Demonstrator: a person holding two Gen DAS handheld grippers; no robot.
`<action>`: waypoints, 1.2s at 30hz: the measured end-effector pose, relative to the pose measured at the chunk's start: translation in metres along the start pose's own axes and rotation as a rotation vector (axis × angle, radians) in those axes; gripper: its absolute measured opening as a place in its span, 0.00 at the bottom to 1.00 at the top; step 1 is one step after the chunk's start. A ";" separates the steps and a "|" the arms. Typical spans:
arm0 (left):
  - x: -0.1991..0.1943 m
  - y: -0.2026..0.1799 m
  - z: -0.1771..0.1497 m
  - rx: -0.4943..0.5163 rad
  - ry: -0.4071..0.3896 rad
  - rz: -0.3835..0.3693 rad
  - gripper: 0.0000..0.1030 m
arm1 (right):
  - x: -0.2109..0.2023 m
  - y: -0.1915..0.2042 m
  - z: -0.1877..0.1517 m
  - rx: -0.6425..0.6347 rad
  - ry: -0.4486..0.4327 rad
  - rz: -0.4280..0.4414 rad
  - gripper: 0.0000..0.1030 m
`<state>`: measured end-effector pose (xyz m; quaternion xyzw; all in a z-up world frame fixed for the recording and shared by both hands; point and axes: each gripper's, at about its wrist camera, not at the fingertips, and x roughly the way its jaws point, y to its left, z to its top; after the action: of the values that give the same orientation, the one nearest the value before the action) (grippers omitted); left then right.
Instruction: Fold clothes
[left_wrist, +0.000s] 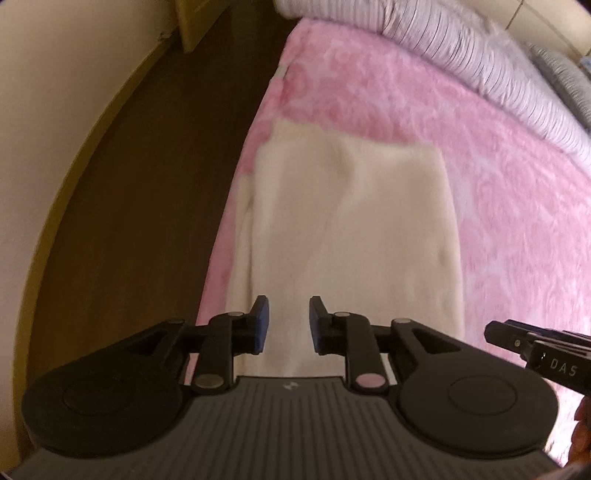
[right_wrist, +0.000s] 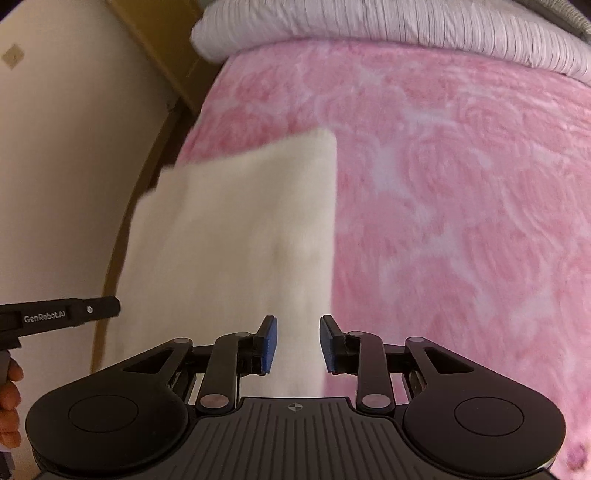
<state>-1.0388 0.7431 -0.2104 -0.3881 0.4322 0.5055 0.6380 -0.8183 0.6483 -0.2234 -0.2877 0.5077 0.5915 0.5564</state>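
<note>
A cream knitted garment (left_wrist: 351, 221) lies folded into a long rectangle on the pink blanket (left_wrist: 498, 192), close to the bed's left edge. My left gripper (left_wrist: 289, 325) hovers over its near end, open, with nothing between the blue pads. In the right wrist view the same garment (right_wrist: 236, 236) stretches away from me. My right gripper (right_wrist: 298, 343) hangs above the garment's near right edge, open and empty. Each gripper shows in the other's view: the right one (left_wrist: 517, 341) at the right, the left one (right_wrist: 74, 314) at the left.
Dark floor (left_wrist: 147, 184) runs along the bed's left side, with a pale wall (left_wrist: 55, 92) and a wooden furniture piece (right_wrist: 162, 48) beyond. A striped white duvet (left_wrist: 461, 55) is bunched at the far end of the bed. A hand (right_wrist: 9, 391) shows at the left edge.
</note>
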 end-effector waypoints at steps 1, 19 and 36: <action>-0.009 -0.002 -0.009 -0.012 0.009 0.015 0.21 | -0.007 0.000 -0.005 -0.010 0.024 -0.003 0.30; -0.173 -0.089 -0.129 -0.204 -0.106 0.178 0.31 | -0.156 -0.009 -0.055 -0.279 -0.073 0.085 0.34; -0.231 -0.184 -0.189 -0.314 -0.168 0.251 0.37 | -0.230 -0.069 -0.077 -0.467 -0.030 0.183 0.38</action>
<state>-0.9151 0.4609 -0.0433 -0.3823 0.3383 0.6728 0.5354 -0.7202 0.4839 -0.0596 -0.3526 0.3729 0.7450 0.4262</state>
